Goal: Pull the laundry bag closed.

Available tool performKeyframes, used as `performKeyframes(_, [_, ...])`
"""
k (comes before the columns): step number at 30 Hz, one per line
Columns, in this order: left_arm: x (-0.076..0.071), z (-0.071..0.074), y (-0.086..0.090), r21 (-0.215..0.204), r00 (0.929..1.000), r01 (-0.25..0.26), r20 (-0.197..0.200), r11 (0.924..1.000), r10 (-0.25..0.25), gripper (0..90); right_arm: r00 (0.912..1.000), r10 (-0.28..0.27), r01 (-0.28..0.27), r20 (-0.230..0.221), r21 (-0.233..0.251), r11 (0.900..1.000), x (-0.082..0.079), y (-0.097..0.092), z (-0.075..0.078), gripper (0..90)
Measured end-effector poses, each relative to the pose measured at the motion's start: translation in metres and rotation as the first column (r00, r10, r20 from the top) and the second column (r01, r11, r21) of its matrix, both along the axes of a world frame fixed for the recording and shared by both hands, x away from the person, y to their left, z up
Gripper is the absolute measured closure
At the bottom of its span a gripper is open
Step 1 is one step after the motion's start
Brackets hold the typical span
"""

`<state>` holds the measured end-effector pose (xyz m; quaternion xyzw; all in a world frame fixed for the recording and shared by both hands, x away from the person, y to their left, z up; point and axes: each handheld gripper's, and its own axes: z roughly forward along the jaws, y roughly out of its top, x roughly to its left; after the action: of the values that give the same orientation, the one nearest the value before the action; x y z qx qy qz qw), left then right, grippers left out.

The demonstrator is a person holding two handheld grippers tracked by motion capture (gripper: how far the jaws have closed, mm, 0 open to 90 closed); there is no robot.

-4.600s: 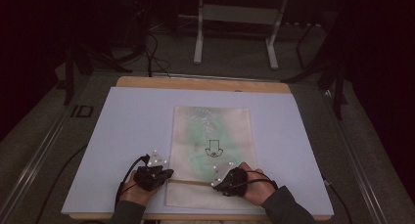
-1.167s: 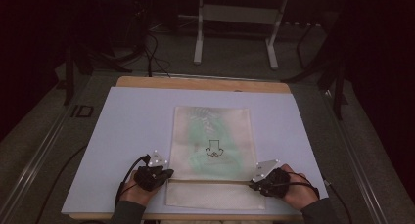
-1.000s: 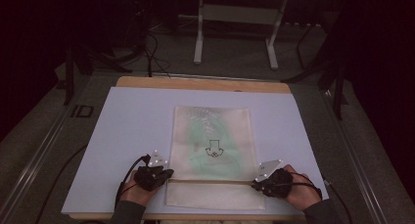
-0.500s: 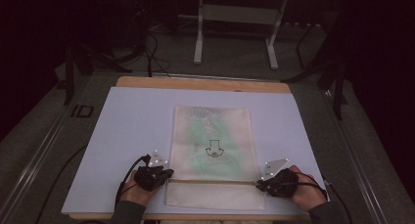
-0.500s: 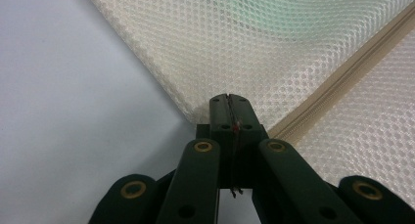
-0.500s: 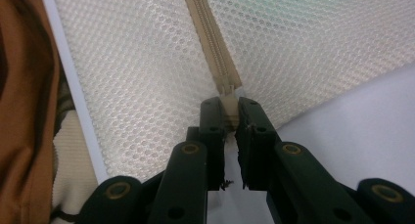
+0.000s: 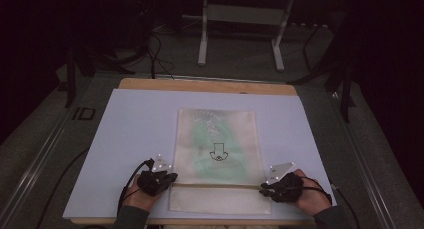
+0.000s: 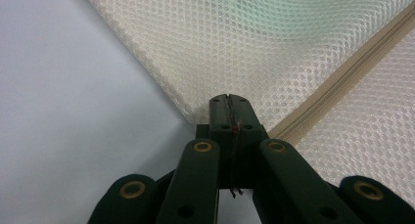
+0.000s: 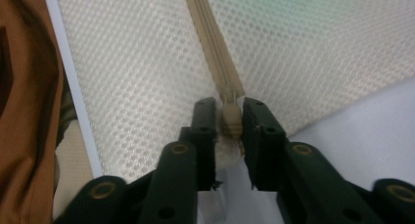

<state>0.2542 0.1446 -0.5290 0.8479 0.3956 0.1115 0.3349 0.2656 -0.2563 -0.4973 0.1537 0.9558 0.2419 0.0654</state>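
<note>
1. Right tool (image 9: 229, 117): jaws have just been opening, the zipper pull (image 9: 231, 122) loose between them.
2. Left tool (image 8: 229, 104) is clamped shut on the mesh bag (image 7: 216, 139) at its left edge.
3. Since earlier, the pull reached the bag's right edge; the zip run looks finished on the bench (image 7: 125, 124).

Wooden table (image 7: 210, 84); lavender sheet (image 7: 135, 134) covers it; mesh zip bag (image 7: 200, 139) flat on sheet.

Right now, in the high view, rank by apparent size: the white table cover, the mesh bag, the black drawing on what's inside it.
1. White table cover, by far the largest.
2. Mesh bag, lying on the cover.
3. Black drawing, a small mark seen through the mesh.
</note>
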Motion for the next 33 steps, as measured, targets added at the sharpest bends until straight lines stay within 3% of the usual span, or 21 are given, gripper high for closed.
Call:
performKeyframes(6, [-0.002, 0.0, -0.002, 0.011, 0.9999, 0.004, 0.012, 0.9999, -0.004, 86.4, 0.9999, -0.001, 0.001, 0.016, 0.014, 0.9999, 0.001, 0.003, -0.001, 68.0])
performKeyframes(15, [-0.003, 0.001, -0.003, 0.024, 0.9994, 0.014, 0.03, 0.9996, -0.015, 85.6, 0.9981, -0.043, 0.039, 0.044, 0.08, 0.996, 0.002, -0.001, 0.005, 61.6])
performKeyframes(21, [-0.003, 0.003, -0.001, 0.018, 0.9993, 0.011, 0.035, 0.9998, -0.012, 85.6, 0.9943, -0.083, 0.075, 0.066, 0.123, 0.9896, 0.005, -0.005, 0.009, 58.1])
performKeyframes(33, [-0.003, 0.005, 0.005, -0.008, 0.9983, -0.026, 0.053, 0.9996, 0.026, 85.5, 0.9871, -0.14, 0.128, 0.078, 0.15, 0.9804, 0.008, -0.016, 0.011, 55.7])
